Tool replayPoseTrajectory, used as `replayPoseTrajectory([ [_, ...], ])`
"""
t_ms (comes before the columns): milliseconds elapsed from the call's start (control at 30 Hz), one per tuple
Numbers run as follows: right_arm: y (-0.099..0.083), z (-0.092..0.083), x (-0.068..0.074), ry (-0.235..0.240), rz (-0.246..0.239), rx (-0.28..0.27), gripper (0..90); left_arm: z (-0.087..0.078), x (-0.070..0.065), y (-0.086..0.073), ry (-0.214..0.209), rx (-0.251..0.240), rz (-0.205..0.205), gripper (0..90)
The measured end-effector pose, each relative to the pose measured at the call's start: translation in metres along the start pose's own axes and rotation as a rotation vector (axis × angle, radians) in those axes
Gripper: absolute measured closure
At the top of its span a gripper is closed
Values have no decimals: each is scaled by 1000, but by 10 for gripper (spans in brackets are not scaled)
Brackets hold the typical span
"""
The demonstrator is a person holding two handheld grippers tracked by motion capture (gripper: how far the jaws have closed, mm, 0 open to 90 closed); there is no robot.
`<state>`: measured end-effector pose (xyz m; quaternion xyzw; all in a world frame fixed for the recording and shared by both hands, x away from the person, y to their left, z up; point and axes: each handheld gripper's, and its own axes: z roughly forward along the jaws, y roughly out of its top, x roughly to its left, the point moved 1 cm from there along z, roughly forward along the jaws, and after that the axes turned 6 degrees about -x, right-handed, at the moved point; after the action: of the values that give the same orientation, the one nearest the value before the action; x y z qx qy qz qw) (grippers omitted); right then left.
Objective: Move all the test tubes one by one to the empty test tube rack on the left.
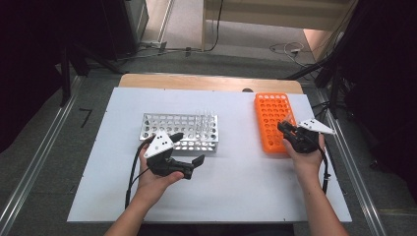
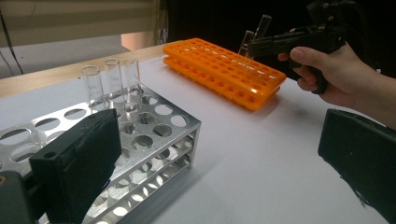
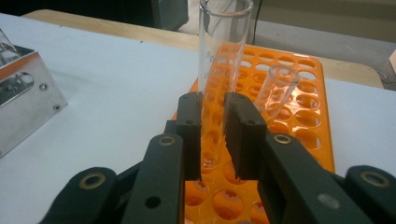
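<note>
Gripping one glass tube, right tool; left tool apart; two racks.

Grey floor around the table, cables beyond, dark sides

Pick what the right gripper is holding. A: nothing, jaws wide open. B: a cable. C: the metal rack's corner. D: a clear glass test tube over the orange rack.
D: the right gripper has its jaws closed on a clear glass test tube above the orange rack.
</note>
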<state>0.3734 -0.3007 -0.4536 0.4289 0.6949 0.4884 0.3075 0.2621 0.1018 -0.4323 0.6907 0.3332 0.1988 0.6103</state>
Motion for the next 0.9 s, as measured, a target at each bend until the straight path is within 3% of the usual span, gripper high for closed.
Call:
replayPoseTrajectory([
  [400,10,-11,11,30,-31,-18,745,0,-3,4,-7,2,20,0],
  [900,20,-22,50,133,-77,-14,744,0,-4,8,2,8,24,4],
])
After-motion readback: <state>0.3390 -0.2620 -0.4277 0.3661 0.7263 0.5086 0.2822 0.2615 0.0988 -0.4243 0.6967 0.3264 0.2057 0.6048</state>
